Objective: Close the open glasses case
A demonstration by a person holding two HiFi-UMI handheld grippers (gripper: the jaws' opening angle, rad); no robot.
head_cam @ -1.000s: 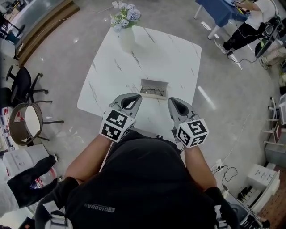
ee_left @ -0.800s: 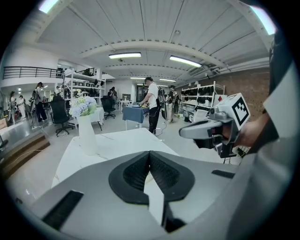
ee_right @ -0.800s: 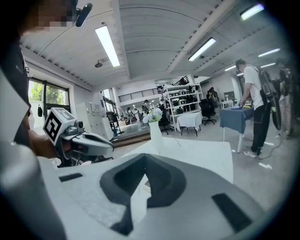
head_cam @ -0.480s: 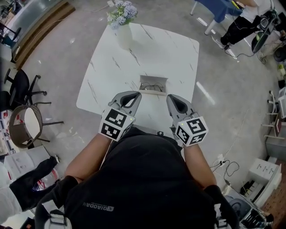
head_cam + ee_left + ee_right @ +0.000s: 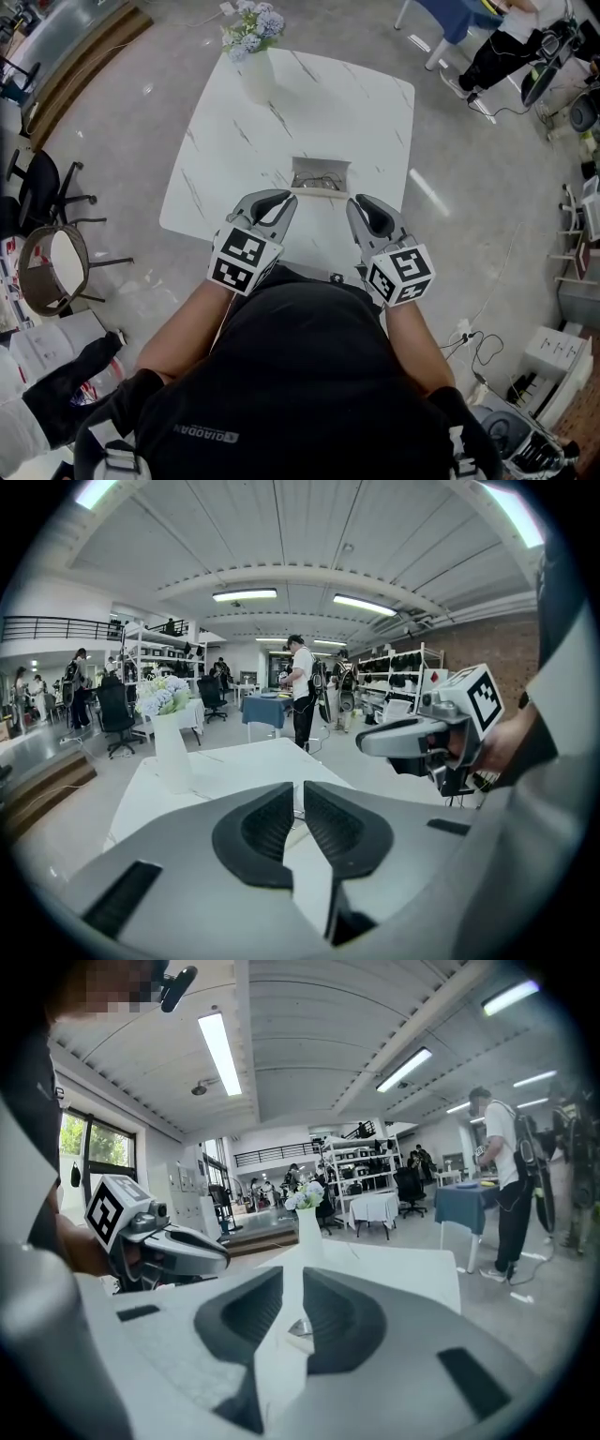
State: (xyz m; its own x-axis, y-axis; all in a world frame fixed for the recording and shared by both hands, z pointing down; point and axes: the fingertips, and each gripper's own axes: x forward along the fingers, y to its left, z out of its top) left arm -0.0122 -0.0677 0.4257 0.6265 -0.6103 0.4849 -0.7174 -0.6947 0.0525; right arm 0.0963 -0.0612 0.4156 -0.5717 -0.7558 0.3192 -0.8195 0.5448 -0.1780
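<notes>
The glasses case lies open on the white marble table, near its front edge, with glasses inside. My left gripper hovers just short of the case on its left, jaws shut and empty. On the case's right my right gripper is held the same way, shut with nothing in it. In the right gripper view a corner of the case shows through the slit between the jaws of the right gripper. In its own view the left gripper points across the table.
A white vase of pale flowers stands at the table's far left corner. Office chairs and a round stool are on the floor to the left. A person sits by a blue table at upper right.
Both grippers stay side by side before the case. The head view has drifted a little, and the right gripper has edged slightly left.
</notes>
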